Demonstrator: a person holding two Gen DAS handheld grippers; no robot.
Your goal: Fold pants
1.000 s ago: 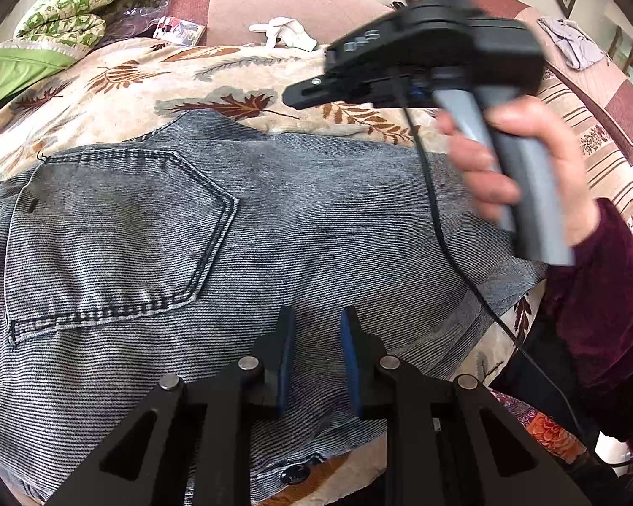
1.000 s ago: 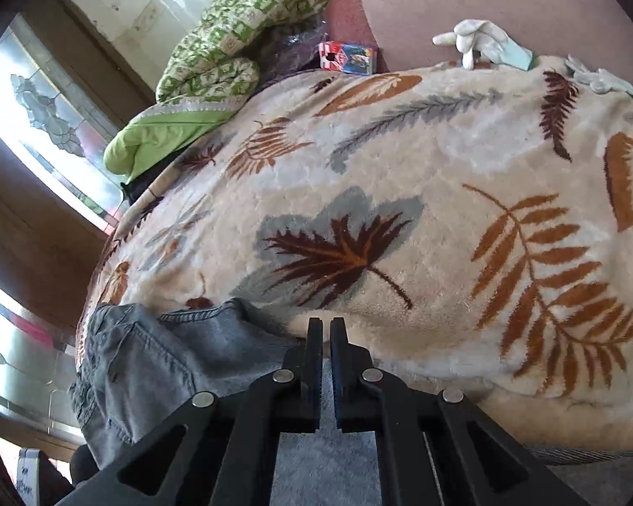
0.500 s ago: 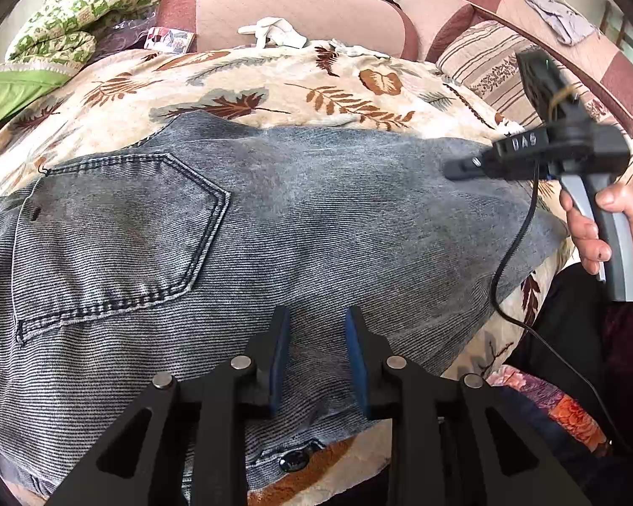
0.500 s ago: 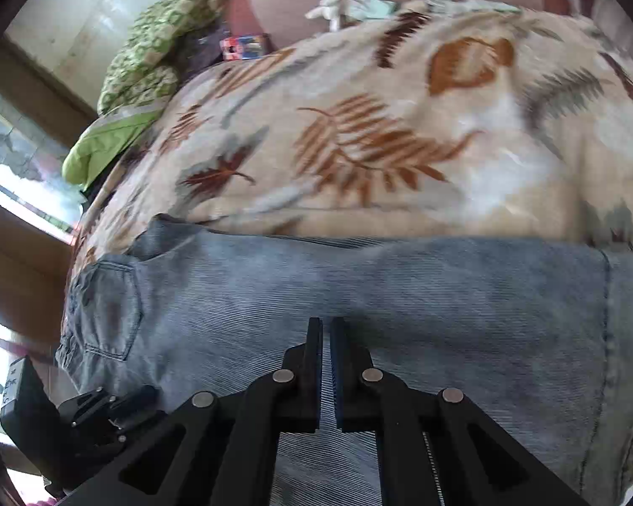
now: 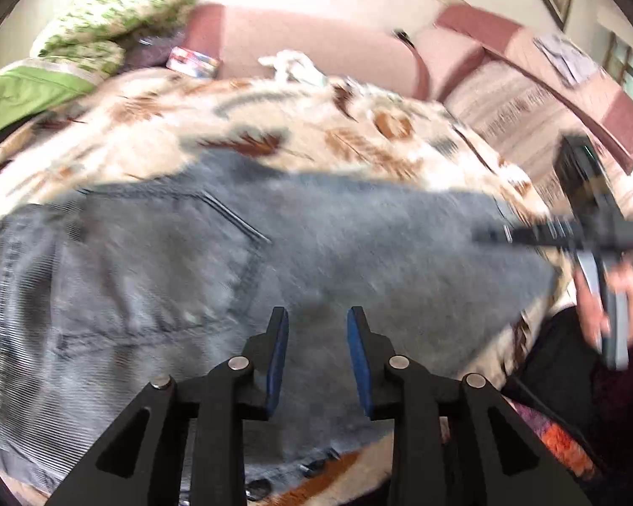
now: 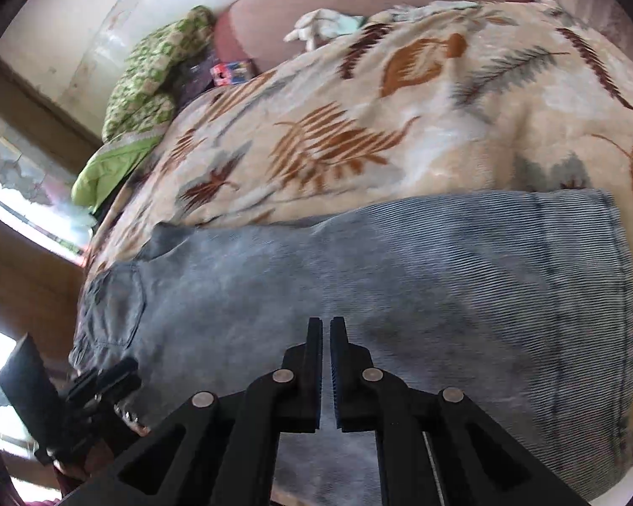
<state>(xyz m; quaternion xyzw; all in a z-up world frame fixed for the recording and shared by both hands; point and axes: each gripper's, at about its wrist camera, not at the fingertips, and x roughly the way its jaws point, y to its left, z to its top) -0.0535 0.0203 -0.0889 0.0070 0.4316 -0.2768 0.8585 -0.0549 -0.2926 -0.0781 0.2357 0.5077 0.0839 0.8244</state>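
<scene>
Your grey-blue striped denim pants (image 5: 308,244) lie flat along the near edge of the bed, on the cream fleece blanket with brown and grey leaves (image 6: 358,126), waist and back pocket to the left, so both grippers can reach the fabric. Your left gripper (image 5: 316,354) hangs over the seat area, its jaws opening with nothing but air between the blue pads; it looks like you're letting go, not gripping. Further right, your right gripper (image 6: 325,371) points down at the leg section, jaws together and empty, probably lining up for the next fold. The left view is smeared with motion blur, so the waistband button at the bottom edge is barely legible. The hem runs off towards the frame's curve on the right, and any layers beneath the top denim are hidden.
</scene>
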